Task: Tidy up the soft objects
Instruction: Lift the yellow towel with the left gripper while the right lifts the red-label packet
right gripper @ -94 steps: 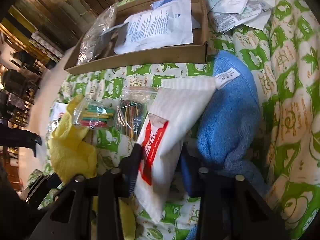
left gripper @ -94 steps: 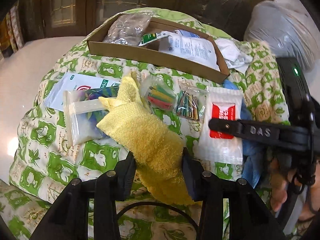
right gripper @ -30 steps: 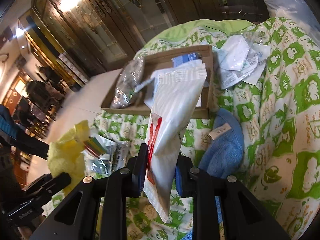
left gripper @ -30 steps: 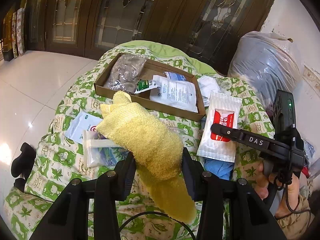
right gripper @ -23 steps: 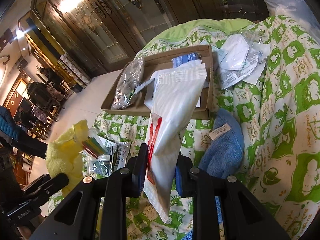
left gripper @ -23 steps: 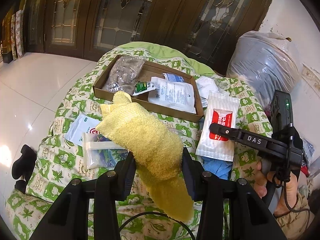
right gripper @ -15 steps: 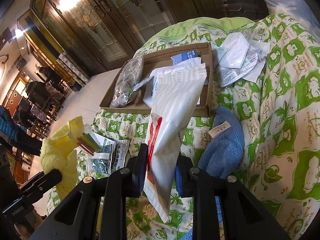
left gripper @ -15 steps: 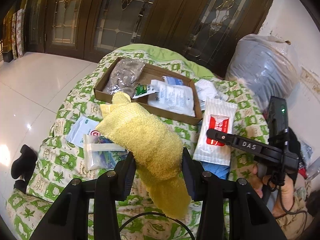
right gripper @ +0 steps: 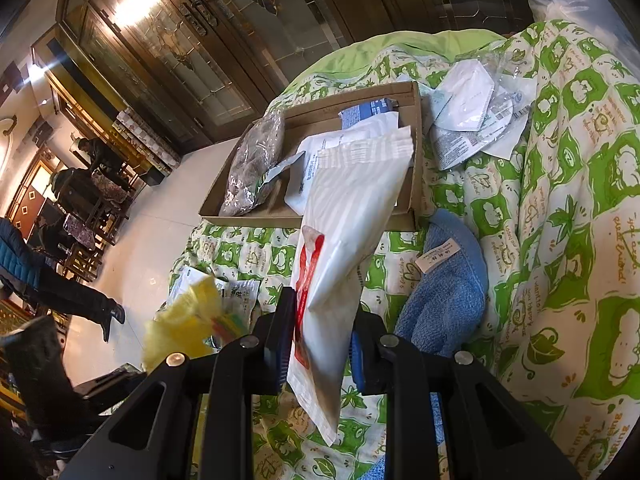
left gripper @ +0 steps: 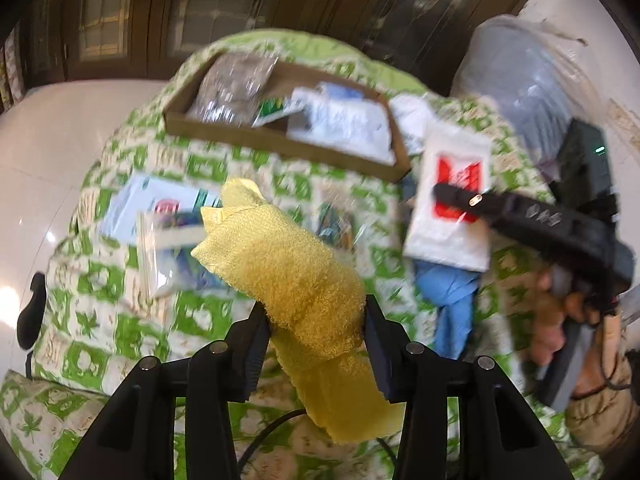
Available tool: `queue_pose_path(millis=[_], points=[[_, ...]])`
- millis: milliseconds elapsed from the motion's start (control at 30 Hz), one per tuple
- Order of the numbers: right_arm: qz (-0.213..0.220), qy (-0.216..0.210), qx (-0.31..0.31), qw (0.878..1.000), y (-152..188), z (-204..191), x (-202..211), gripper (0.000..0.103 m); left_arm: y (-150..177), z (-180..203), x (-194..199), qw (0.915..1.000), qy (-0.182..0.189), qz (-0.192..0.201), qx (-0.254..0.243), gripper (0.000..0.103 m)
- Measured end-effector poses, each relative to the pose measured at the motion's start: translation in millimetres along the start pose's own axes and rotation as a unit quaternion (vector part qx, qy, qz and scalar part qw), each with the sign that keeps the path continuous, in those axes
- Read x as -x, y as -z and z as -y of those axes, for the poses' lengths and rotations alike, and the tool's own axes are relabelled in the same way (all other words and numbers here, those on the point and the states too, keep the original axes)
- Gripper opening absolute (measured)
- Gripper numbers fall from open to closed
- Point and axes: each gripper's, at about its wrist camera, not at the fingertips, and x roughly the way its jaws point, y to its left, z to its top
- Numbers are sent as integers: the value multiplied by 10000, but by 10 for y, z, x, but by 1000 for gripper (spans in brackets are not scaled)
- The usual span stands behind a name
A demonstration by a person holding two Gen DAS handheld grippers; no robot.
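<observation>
My left gripper point(left gripper: 314, 316) is shut on a yellow towel point(left gripper: 288, 264) and holds it above the green-patterned quilt point(left gripper: 100, 288); the towel also shows blurred in the right wrist view point(right gripper: 180, 328). My right gripper point(right gripper: 322, 316) is shut on a white wipes pack with a red label point(right gripper: 344, 216), held in the air; the pack shows in the left wrist view point(left gripper: 452, 192). A blue towel point(right gripper: 444, 292) lies on the quilt under the pack. A cardboard tray point(right gripper: 416, 152) with several packets sits at the far end.
Clear bags with colourful items point(left gripper: 172, 248) and a white packet point(left gripper: 140, 200) lie on the quilt at left. Loose white packets point(right gripper: 472, 120) lie right of the tray. A grey plastic sack point(left gripper: 520, 80) stands at back right. Tiled floor point(left gripper: 40, 152) surrounds the bed.
The left wrist view has shifted and blurred as my left gripper moves with the yellow towel. The right gripper still holds the wipes pack raised in about the same place.
</observation>
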Motion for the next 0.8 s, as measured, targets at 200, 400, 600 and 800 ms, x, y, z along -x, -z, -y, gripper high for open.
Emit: queue_pose_path(millis=[200, 400, 600, 800], points=[[-9, 4, 16, 10000, 15, -17, -10, 23, 141, -225, -148, 9986, -219, -414, 246, 50], [27, 24, 50, 10000, 19, -38, 1, 23, 174, -339, 19, 9987, -289, -36, 429, 46], [-19, 4, 17, 10000, 22, -22, -21, 23, 7, -278, 292, 9980, -139, 403, 473, 46], [40, 44, 28, 10000, 8, -24, 0, 23, -179, 6, 630, 9965, 260, 775, 178, 46]])
